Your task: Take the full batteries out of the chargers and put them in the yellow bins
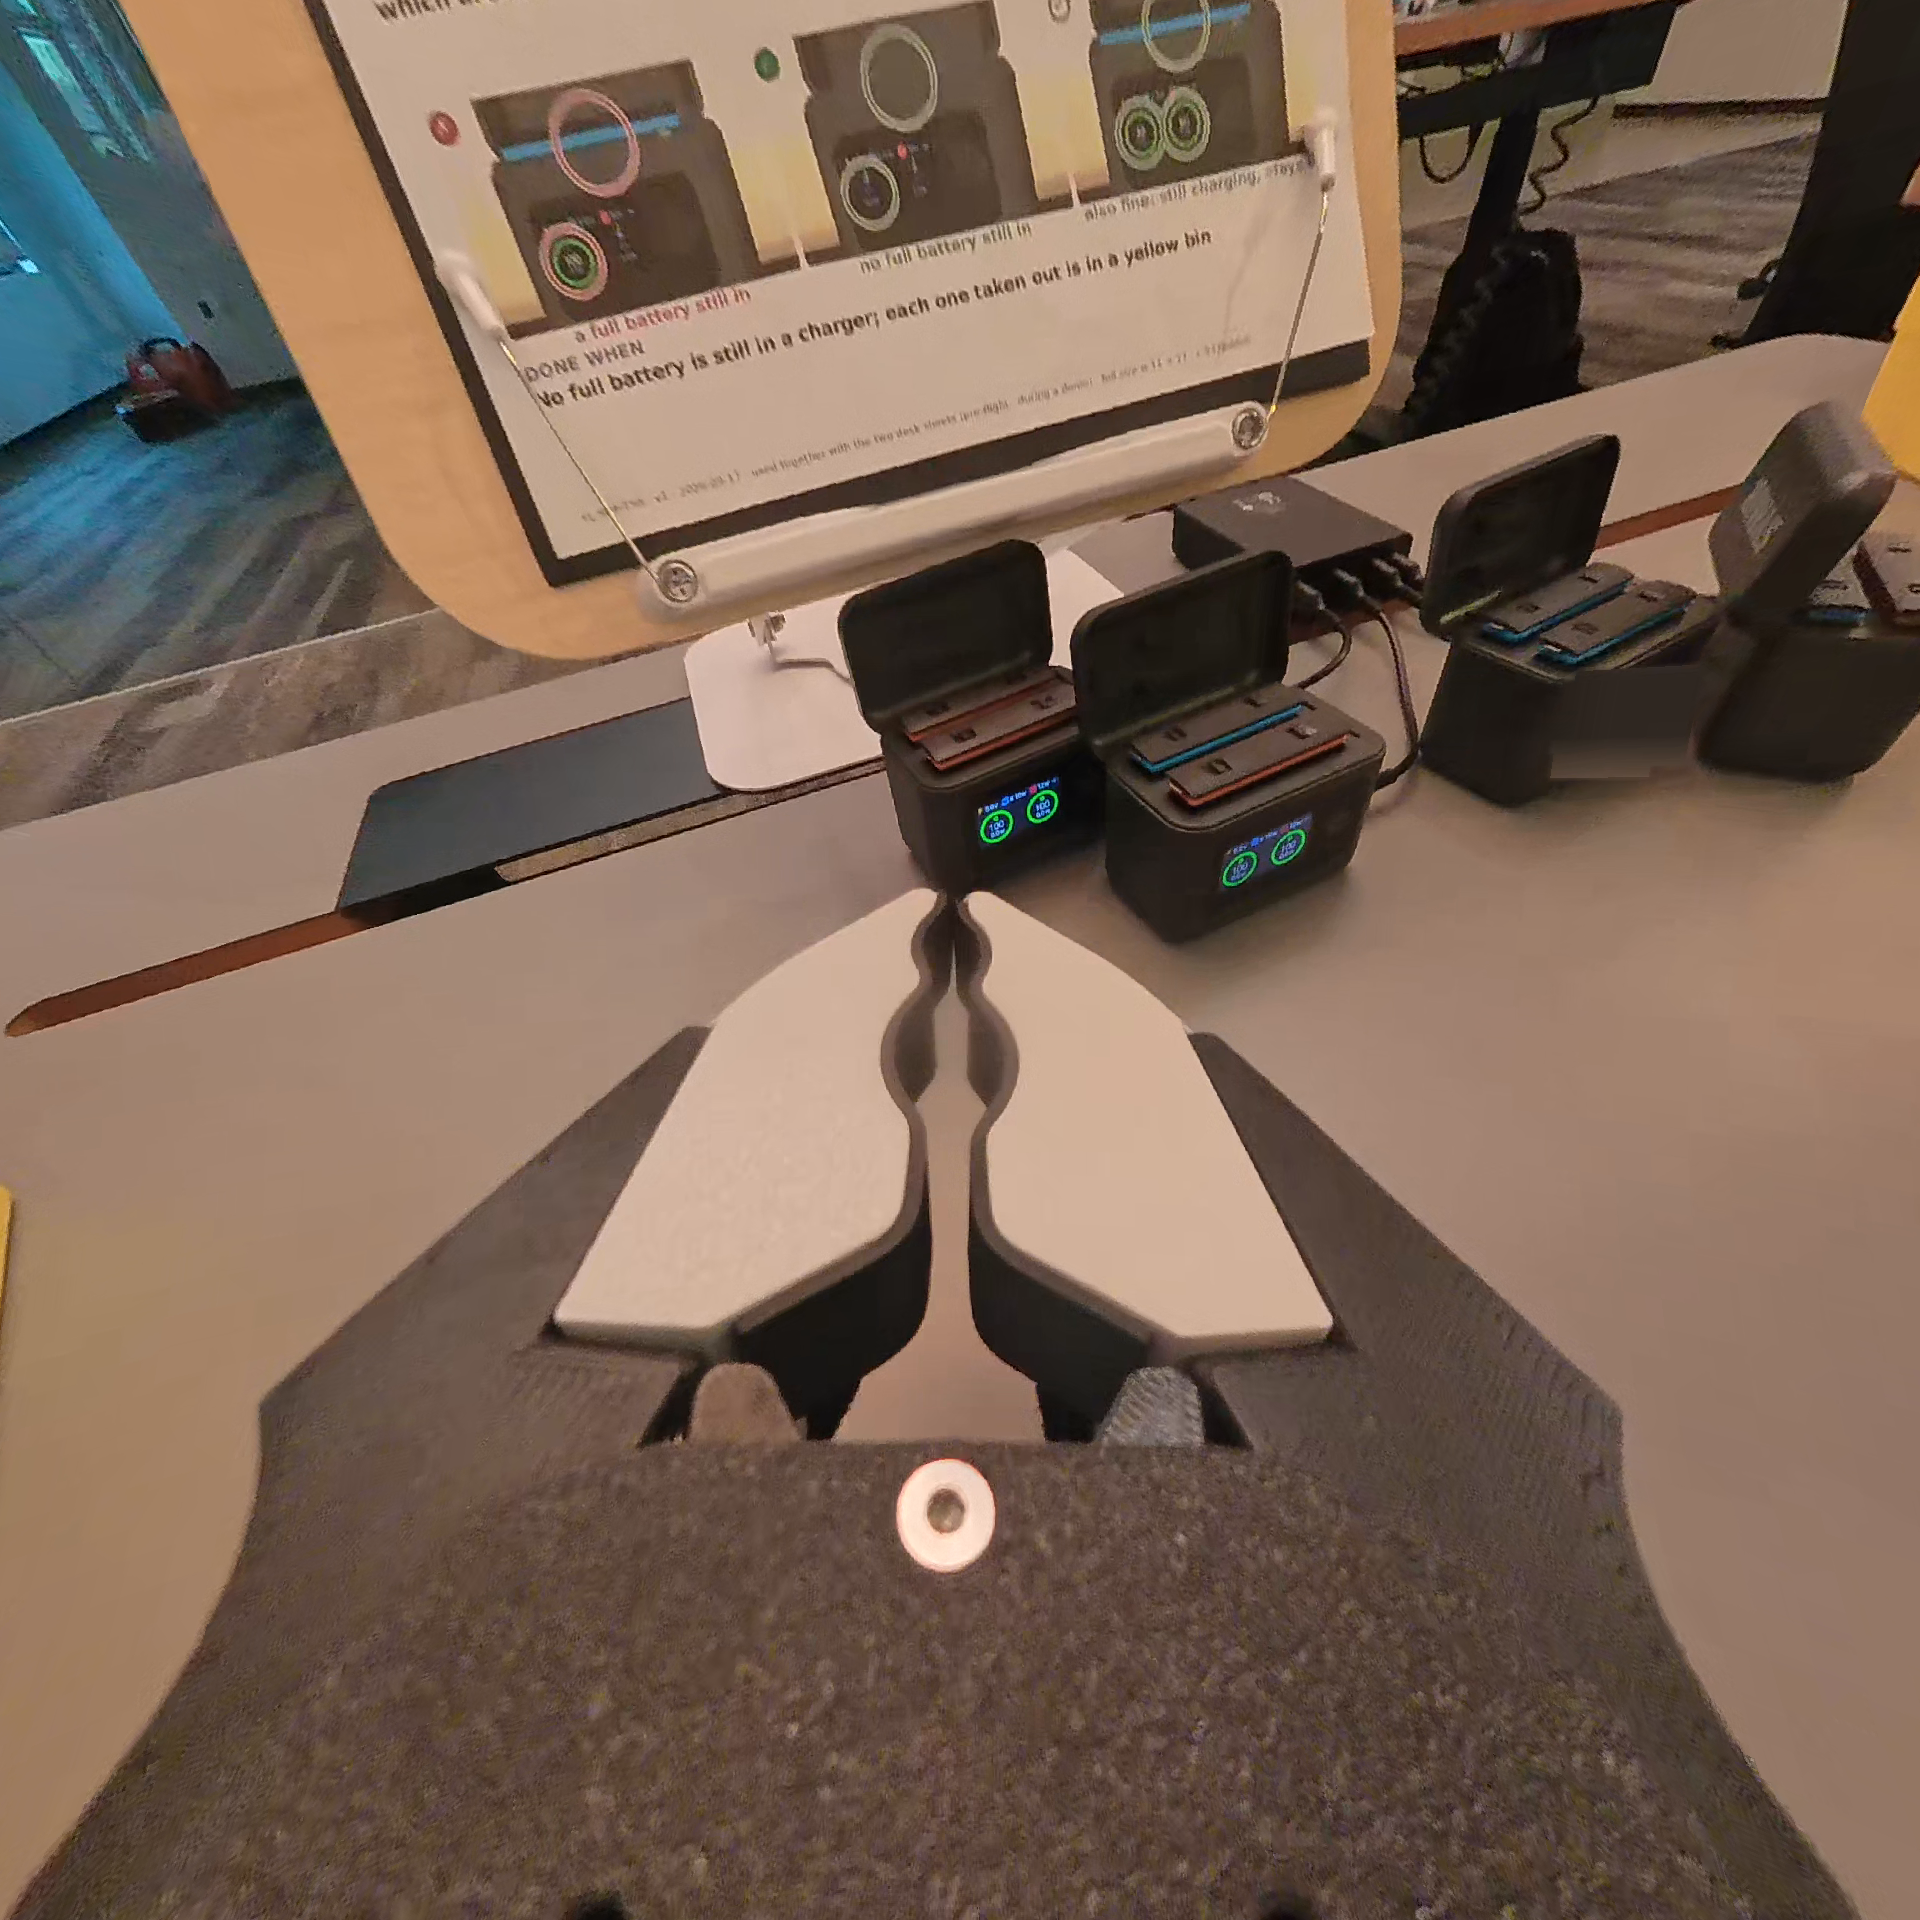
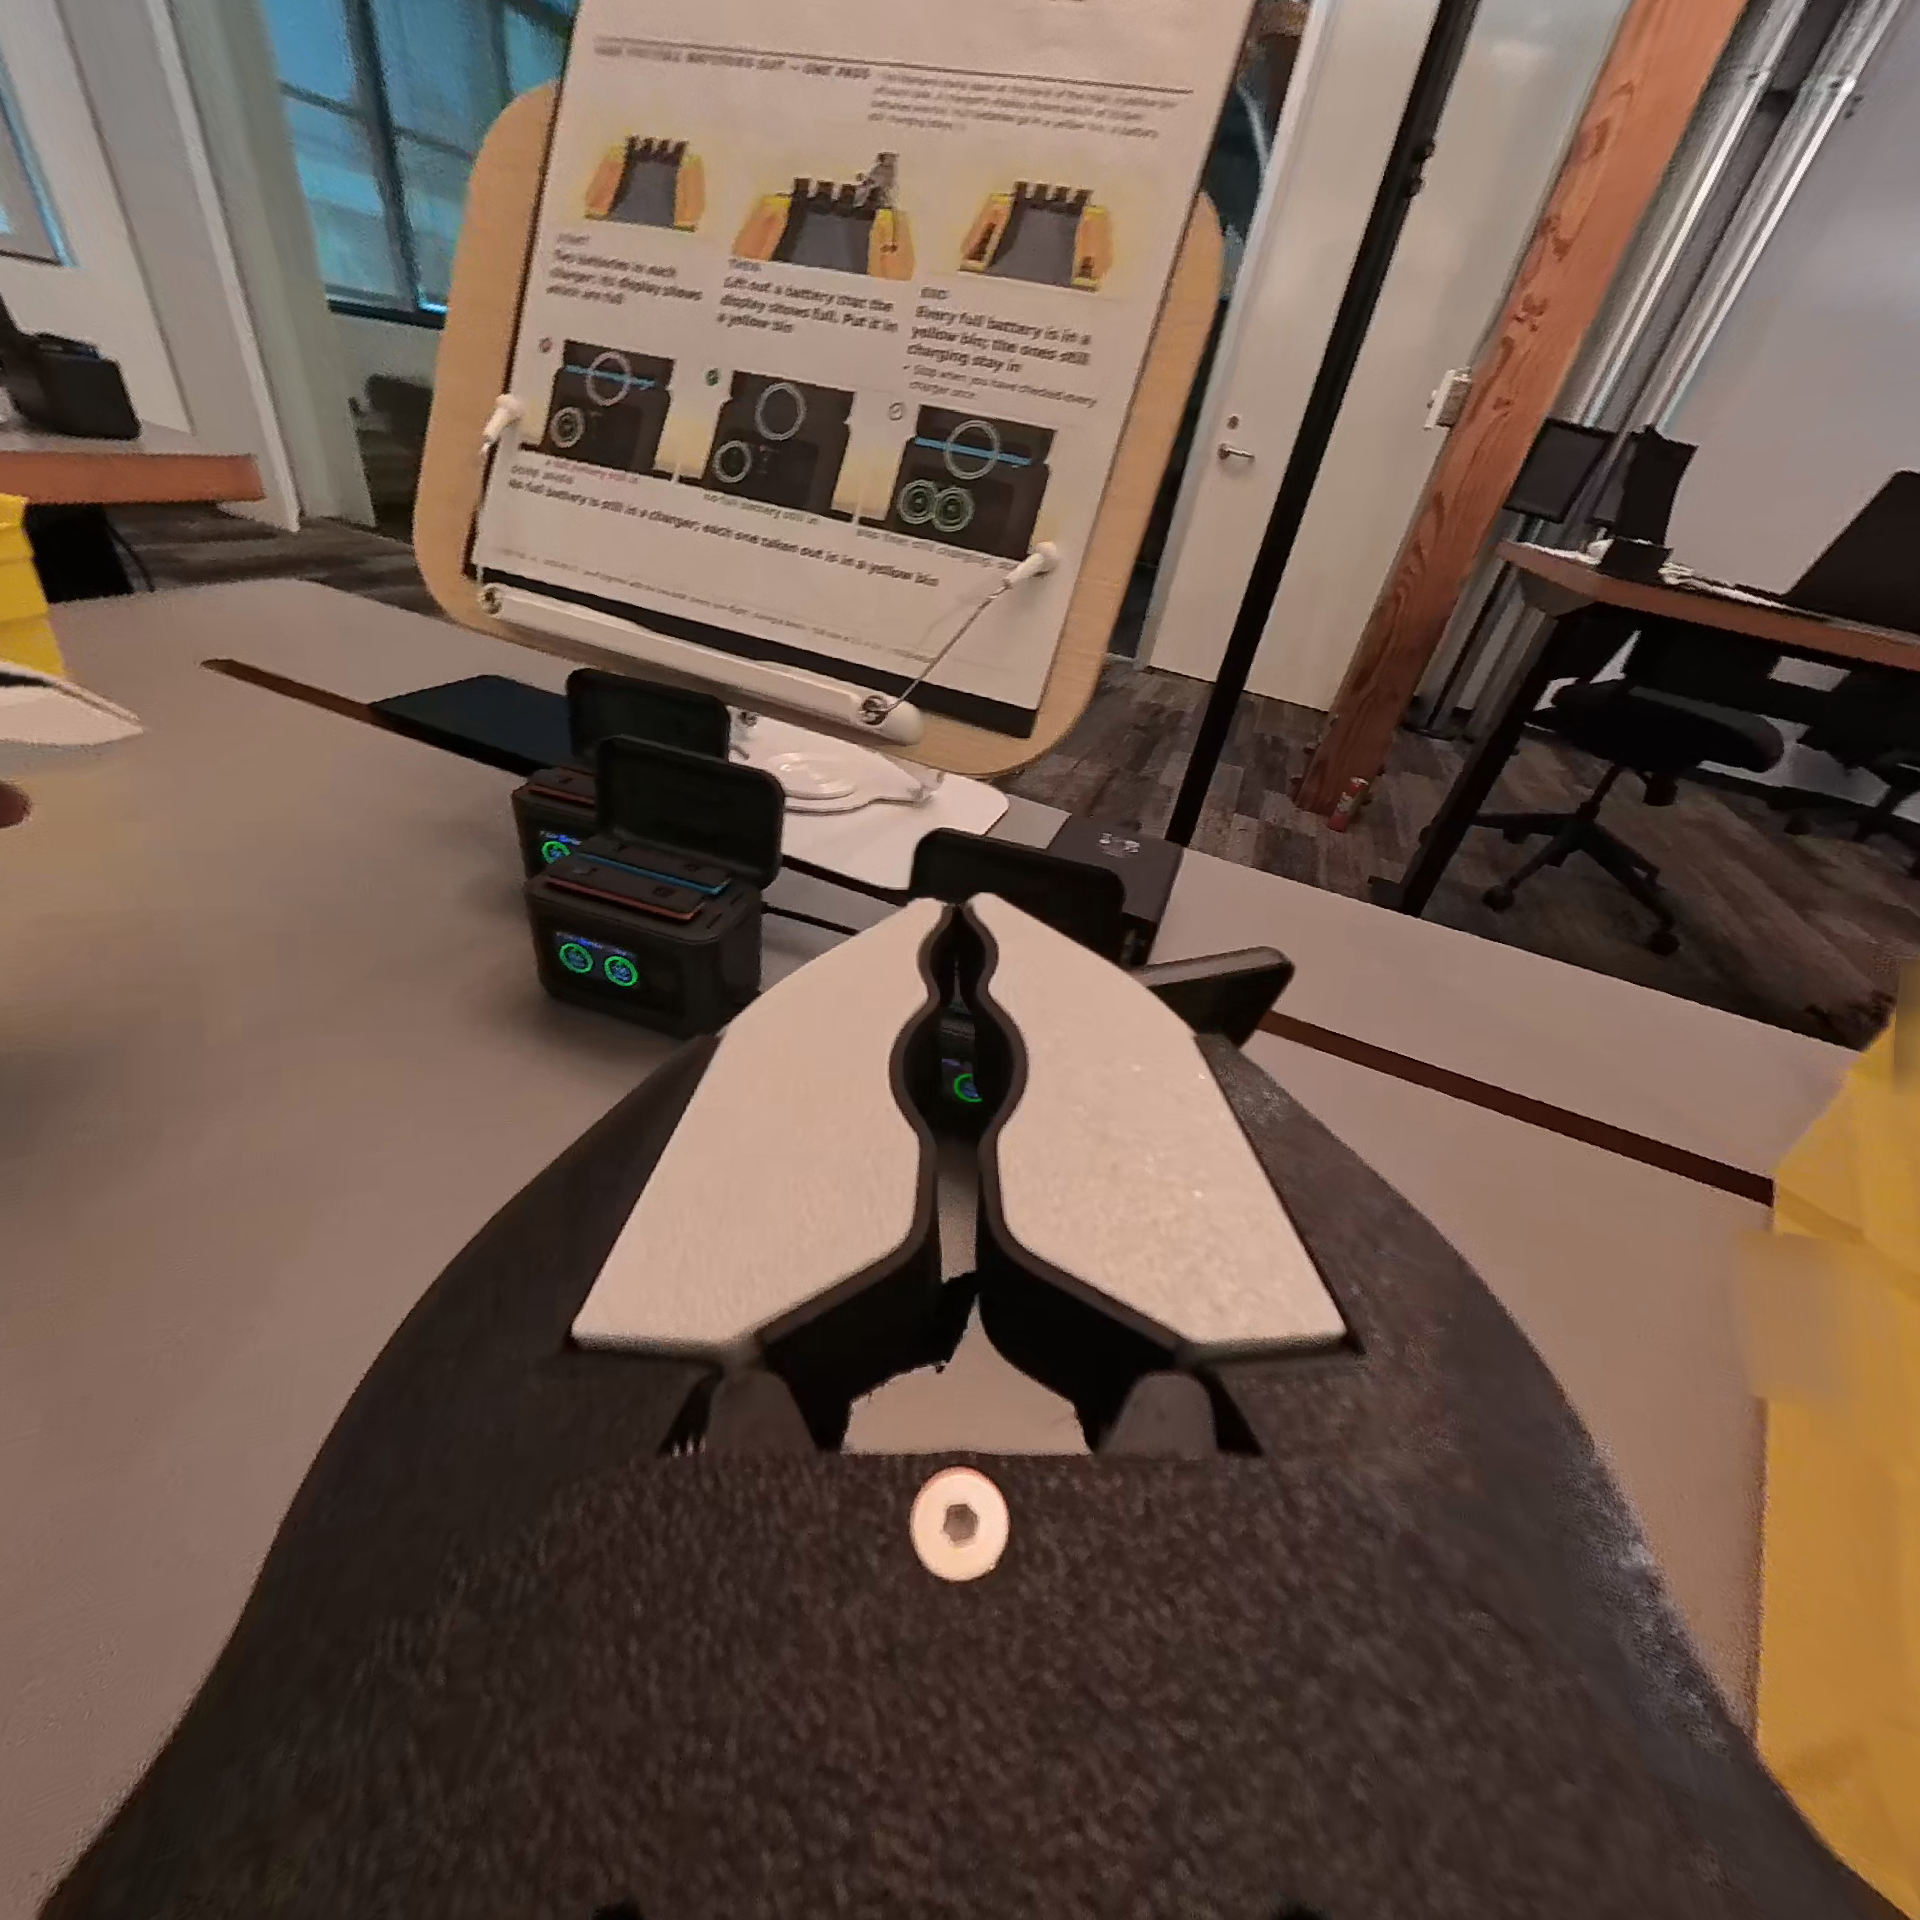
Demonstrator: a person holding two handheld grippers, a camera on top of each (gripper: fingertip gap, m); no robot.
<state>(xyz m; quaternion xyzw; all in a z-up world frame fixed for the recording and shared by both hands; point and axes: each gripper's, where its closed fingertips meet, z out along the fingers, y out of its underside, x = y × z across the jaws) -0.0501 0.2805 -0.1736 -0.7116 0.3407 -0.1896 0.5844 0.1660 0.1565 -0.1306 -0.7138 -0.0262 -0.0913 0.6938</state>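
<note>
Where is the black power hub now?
In the left wrist view, the black power hub sits on the grey table, right of centre, behind the open chargers.

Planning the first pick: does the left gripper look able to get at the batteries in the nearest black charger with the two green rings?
Probably yes. The left gripper, shut and empty, faces the nearest black charger; its lid stands open, the red-edged batteries are exposed, and bare grey table lies between.

Dim warm light, blurred fisheye edges.

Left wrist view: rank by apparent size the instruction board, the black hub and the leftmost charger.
1. Instruction board, largest, though cropped.
2. Leftmost charger.
3. Black hub, but it sits farther back, so its true size against the charger is unsure.
</note>
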